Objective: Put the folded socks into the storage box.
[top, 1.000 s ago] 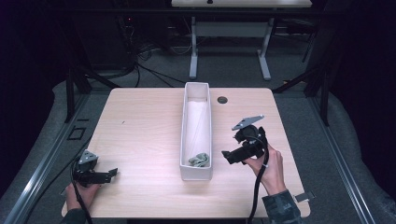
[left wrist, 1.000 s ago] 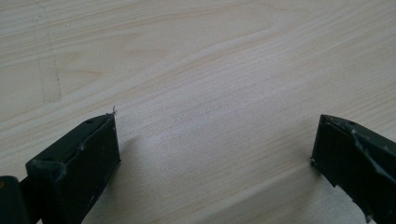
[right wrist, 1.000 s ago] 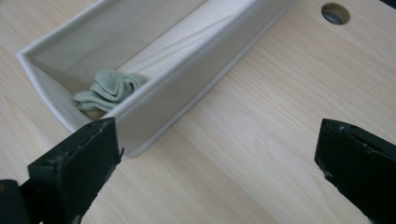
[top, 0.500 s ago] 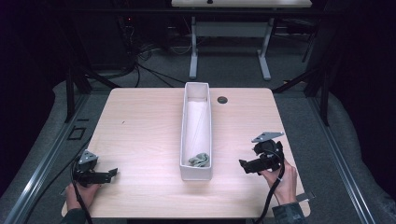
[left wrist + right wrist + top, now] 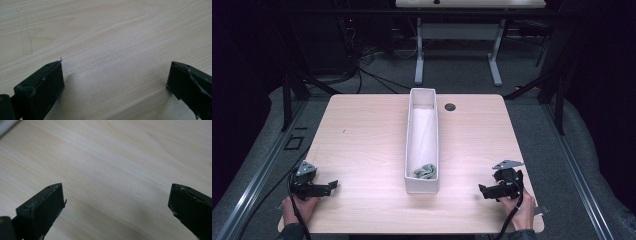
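A long white bin [image 5: 422, 102] stands lengthwise in the middle of the light wood table [image 5: 362, 130]. A crumpled grey cloth [image 5: 425, 171] lies at its near end. My left gripper [image 5: 331, 187] rests near the table's front left corner, held by a hand, its jaws wide apart over bare wood [image 5: 112, 72]. My right gripper [image 5: 482, 191] rests near the front right corner in the other hand, also open, with nothing but wood [image 5: 115, 192] between its jaws. Both point inward toward the bin.
A small dark round grommet [image 5: 450, 106] sits in the table right of the bin's far end. Beyond the table are a white desk frame [image 5: 457, 55], cables on the grey floor, and dark stands at both sides.
My right gripper has drawn back from beside the bin's near end to the table's front right corner and come down. The left gripper has stayed put.
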### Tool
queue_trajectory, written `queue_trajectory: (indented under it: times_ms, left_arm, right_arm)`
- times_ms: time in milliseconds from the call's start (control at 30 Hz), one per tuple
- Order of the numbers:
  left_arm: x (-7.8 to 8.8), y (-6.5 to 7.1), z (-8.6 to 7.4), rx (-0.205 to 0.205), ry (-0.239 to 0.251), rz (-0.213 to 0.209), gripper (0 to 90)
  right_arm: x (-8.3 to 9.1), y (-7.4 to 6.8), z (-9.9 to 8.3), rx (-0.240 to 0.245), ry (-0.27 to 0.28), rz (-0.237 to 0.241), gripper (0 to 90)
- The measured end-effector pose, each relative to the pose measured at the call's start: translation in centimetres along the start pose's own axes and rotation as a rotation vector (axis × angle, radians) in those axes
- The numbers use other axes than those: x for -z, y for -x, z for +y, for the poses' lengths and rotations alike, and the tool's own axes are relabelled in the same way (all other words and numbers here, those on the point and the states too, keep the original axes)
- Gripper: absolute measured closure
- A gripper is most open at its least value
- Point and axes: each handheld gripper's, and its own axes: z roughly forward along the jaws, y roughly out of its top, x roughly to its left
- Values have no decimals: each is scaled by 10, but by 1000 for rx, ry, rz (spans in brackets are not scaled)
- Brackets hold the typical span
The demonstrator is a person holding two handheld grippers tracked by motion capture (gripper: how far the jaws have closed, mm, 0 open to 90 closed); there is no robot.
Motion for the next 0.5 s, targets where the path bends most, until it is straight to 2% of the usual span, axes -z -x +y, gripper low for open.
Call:
queue_trajectory:
  times_ms: [133, 167, 200, 233, 267, 300, 333, 400, 500]
  left_arm:
    - [0, 0, 0, -3, -1, 0, 7]
    - [0, 0, 0, -3, -1, 0, 7]
    - [0, 0, 0, -1, -1, 0, 7]
    - [0, 0, 0, 0, 0, 0, 7]
    - [0, 0, 0, -1, 0, 0, 7]
    - [0, 0, 0, 0, 0, 0, 7]
    - [0, 0, 0, 0, 0, 0, 7]
    - [0, 0, 0, -2, -1, 0, 7]
    - [0, 0, 0, -2, -1, 0, 7]
  right_arm:
    - [-8, 4, -13, -20, -3, 4, 0]
    - [-9, 4, -14, -20, -8, -11, 0]
    - [-10, 6, -16, -26, 3, 31, 0]
    - [-11, 5, -18, -23, -4, -13, 0]
    - [-11, 6, -21, -27, 9, -13, 0]
    - [-12, 8, -23, -39, 35, 40, 0]
    - [-12, 9, -25, -49, 46, 42, 0]
    - [-12, 10, -27, -60, 66, 2, 0]
    - [-13, 10, -31, -64, 108, 0, 0]
